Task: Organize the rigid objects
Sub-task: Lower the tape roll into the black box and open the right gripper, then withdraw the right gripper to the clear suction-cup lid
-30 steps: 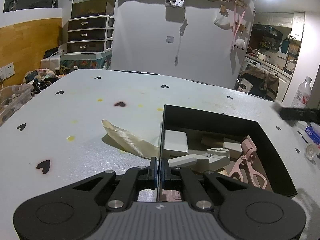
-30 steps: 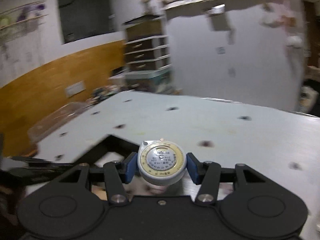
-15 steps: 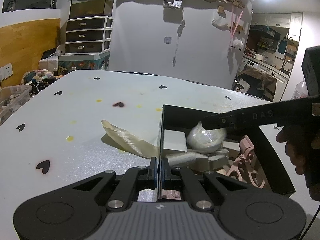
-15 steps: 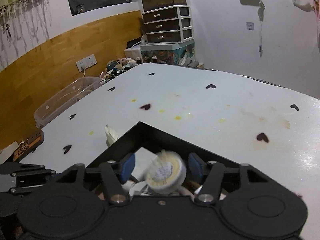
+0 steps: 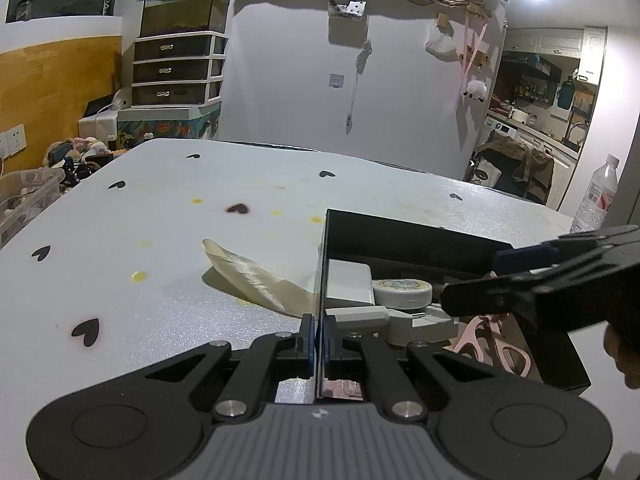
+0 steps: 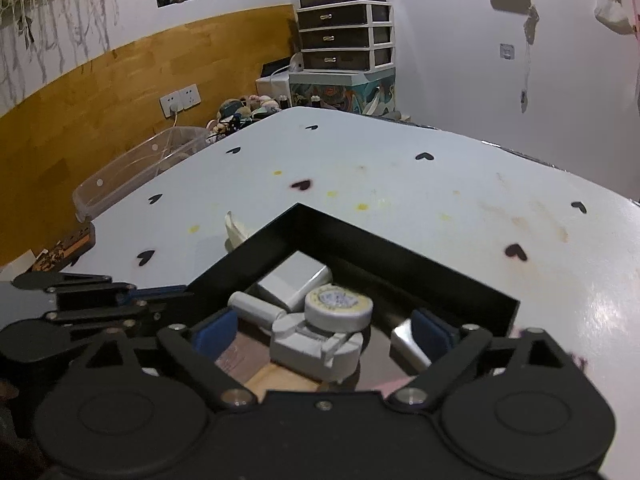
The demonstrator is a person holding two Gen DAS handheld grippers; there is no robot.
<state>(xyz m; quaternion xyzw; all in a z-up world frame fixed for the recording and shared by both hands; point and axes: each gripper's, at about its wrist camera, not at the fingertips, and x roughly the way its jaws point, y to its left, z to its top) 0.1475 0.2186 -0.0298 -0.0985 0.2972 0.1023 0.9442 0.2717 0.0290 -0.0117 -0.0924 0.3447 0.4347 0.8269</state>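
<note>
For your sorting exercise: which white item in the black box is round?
The tape measure, a flat disc with a yellow-ringed face, resting on the blocky white pieces; the others are rectangular.

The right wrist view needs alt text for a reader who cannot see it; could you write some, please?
The open right gripper hovers over a black box on a white table; a round tape measure lies loose inside among white gadgets. The left gripper clamps the box's wall.

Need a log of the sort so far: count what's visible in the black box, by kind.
In the black box:
Round tape measure: 1
White rectangular case: 1
White tube: 1
Grey-white plastic tool: 1
Pink eyelash curler: 1
Silver item: 1
Total: 6 visible; more may be hidden.
</note>
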